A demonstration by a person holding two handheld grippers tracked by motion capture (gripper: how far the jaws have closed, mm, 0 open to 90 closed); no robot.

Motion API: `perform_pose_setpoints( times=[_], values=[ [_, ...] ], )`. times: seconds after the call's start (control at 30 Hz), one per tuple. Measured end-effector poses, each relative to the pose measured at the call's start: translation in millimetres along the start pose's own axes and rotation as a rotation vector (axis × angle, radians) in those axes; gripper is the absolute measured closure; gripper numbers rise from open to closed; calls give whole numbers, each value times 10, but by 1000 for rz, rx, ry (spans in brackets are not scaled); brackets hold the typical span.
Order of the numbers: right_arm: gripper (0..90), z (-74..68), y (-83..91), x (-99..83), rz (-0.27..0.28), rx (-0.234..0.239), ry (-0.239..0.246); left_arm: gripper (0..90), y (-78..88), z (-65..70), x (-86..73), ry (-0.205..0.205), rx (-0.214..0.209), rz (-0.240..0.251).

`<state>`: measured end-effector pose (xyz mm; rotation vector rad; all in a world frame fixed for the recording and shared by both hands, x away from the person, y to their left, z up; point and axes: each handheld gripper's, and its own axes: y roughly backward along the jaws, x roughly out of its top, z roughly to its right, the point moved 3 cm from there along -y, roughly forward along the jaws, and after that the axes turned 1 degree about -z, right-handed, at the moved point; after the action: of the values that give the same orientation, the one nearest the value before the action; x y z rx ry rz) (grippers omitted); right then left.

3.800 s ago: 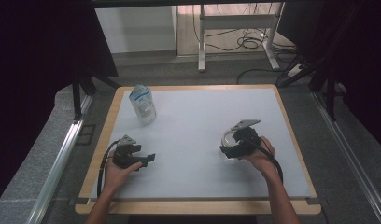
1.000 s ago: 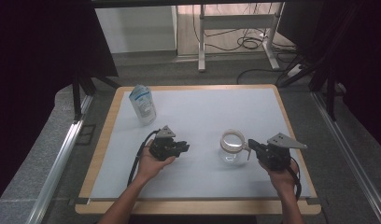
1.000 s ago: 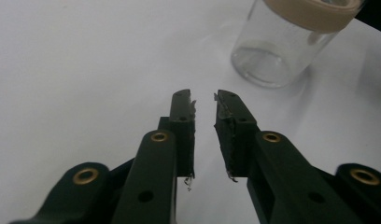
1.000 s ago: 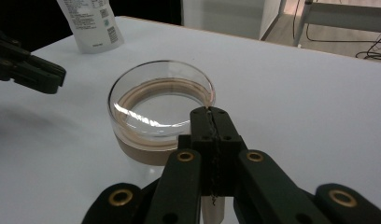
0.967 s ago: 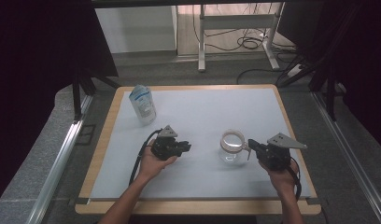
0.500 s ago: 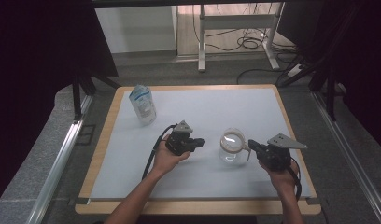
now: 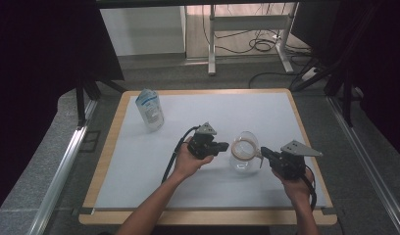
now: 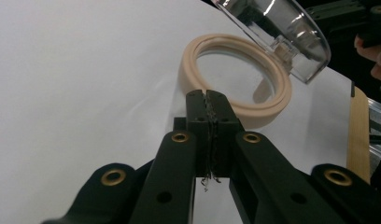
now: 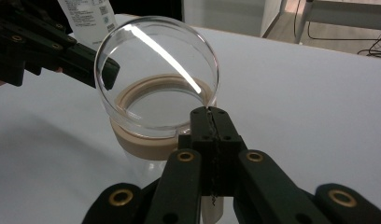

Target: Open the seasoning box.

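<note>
Left gripper [image 7: 222, 147] has crossed right to the jar [image 7: 244, 156] at table centre-right; jaws just closed, seemingly on its beige rim [image 8: 235, 88]. Right gripper [image 7: 264, 152] stays clamped at the lid [image 9: 156, 74] hinge. Jar braced both sides.

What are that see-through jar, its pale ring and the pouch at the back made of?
The jar looks like clear glass or hard plastic: the table shows through, with sharp bright glints on its lid. The ring looks like matte beige rubber or silicone, without shine. The pouch looks like thin printed plastic film, slightly glossy.
</note>
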<state>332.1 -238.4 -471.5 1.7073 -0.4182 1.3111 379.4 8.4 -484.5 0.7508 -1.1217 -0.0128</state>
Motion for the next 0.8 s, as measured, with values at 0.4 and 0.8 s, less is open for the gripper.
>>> perform_pose_setpoints(
  times=[0.4,0.8],
  values=[
    [899,-7,6,-9,12,1,-1,900,-32,107,133,-21,-32,16],
    [830,125,148,-257,7,-36,-82,899,-5,230,273,-49,-48,27]
  ],
)
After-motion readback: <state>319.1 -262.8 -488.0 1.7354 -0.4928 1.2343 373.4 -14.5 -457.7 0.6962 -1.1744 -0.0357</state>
